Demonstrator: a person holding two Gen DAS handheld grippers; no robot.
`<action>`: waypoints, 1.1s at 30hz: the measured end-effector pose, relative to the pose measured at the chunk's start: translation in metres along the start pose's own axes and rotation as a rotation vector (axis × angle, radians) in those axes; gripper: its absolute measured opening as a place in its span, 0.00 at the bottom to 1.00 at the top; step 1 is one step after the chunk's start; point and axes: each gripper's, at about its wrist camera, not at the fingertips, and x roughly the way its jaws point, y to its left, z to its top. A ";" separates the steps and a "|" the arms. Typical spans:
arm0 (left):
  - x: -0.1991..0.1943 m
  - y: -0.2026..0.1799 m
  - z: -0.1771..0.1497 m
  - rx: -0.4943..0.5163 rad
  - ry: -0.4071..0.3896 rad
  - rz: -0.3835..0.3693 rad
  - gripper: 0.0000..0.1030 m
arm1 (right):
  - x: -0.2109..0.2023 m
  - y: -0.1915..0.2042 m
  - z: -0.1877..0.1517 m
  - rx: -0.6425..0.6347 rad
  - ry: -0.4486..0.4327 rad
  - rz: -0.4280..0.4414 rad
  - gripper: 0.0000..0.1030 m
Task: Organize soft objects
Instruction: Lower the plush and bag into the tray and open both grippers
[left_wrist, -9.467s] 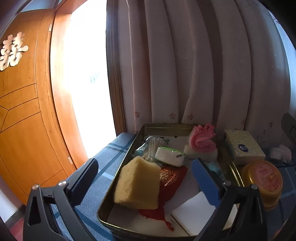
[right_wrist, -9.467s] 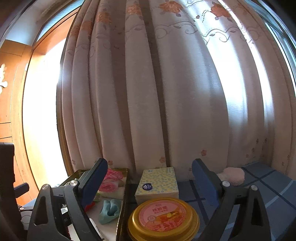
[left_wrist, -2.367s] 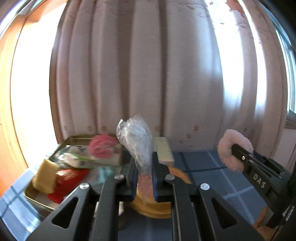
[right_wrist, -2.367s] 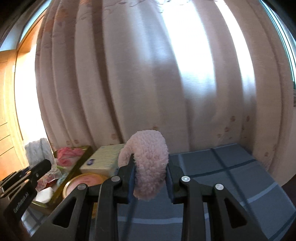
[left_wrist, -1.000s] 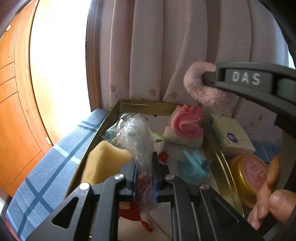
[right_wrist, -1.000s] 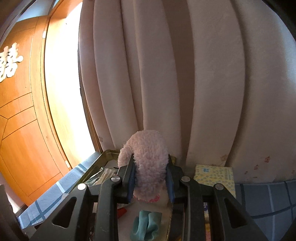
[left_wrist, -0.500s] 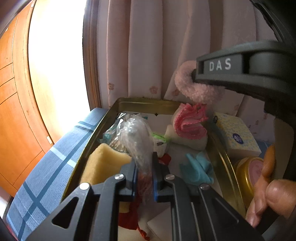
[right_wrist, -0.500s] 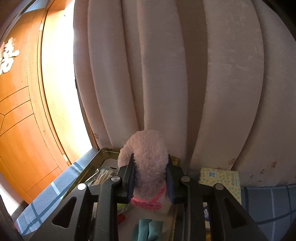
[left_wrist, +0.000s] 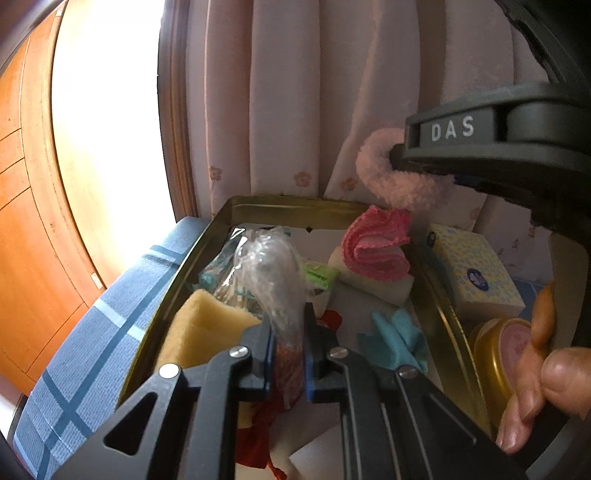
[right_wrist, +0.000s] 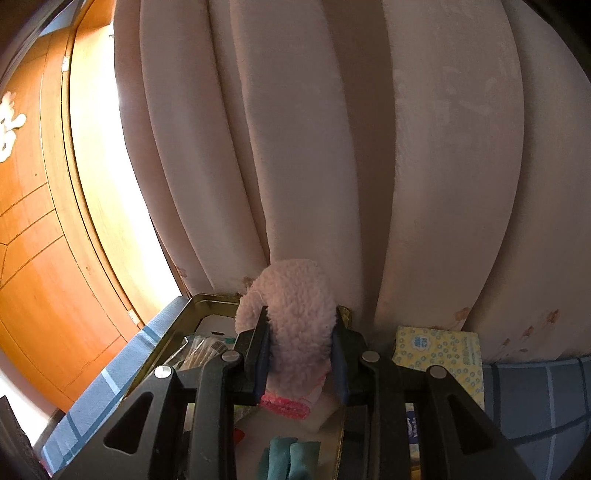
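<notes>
Fluffy pink ring (right_wrist: 299, 325) now nearer curtain (right_wrist: 332, 147), upright over tin (left_wrist: 295, 206).

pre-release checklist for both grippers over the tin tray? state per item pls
1. Left gripper jaws shut on the clear plastic bag: ok.
2. Right gripper jaws shut on the fluffy pink scrunchie: ok.
3. Scrunchie over the tin tray, above the pink cloth at the far end: ok.
4. Bag over the tray, above the yellow sponge and the red item: ok.
5. Bare tray floor under either item: not ok, the floor is crowded; the teal cloth lies close by.
6. Gap between each held item and what lies beneath: cannot tell.
</notes>
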 end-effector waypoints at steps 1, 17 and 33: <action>-0.002 0.001 0.001 -0.002 -0.003 -0.004 0.09 | -0.002 -0.002 0.002 0.009 -0.004 0.006 0.30; -0.002 0.047 0.081 -0.030 -0.023 -0.003 0.09 | -0.006 -0.037 0.016 0.174 0.050 0.087 0.30; 0.066 0.028 0.088 0.003 0.237 -0.021 0.09 | 0.072 -0.043 0.009 0.318 0.336 0.161 0.30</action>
